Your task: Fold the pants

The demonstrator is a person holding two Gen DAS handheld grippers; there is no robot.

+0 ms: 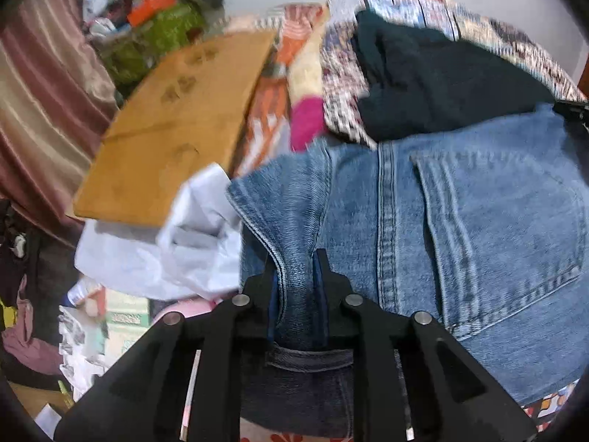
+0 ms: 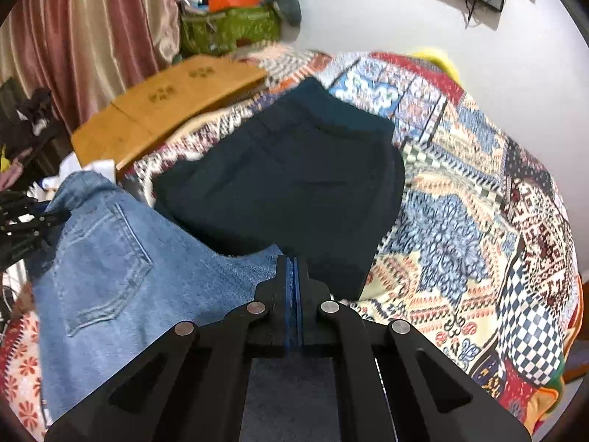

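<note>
- Gripping is the step in hand: the left claw (image 1: 298, 258) is clamped on a bunched edge of the blue jeans (image 1: 478, 213); the right claw (image 2: 293, 261) is clenched at the jeans' far edge, though cloth between its pads cannot be confirmed.
- The jeans are spread on a patterned bedspread (image 2: 478, 184), touching dark folded trousers (image 2: 294, 169).
- A joint lift and fold-over is judged next.
- A wooden board (image 1: 176, 125) and curtain (image 2: 92, 29) are seen beyond.

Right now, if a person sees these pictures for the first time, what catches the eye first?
The light blue jeans fill the foreground, a bunched fold of them pinched in the left gripper. Just behind lies a folded dark garment on the bright patchwork bedspread. The right gripper is shut at the jeans' edge, though whether it holds denim is unclear.
</note>
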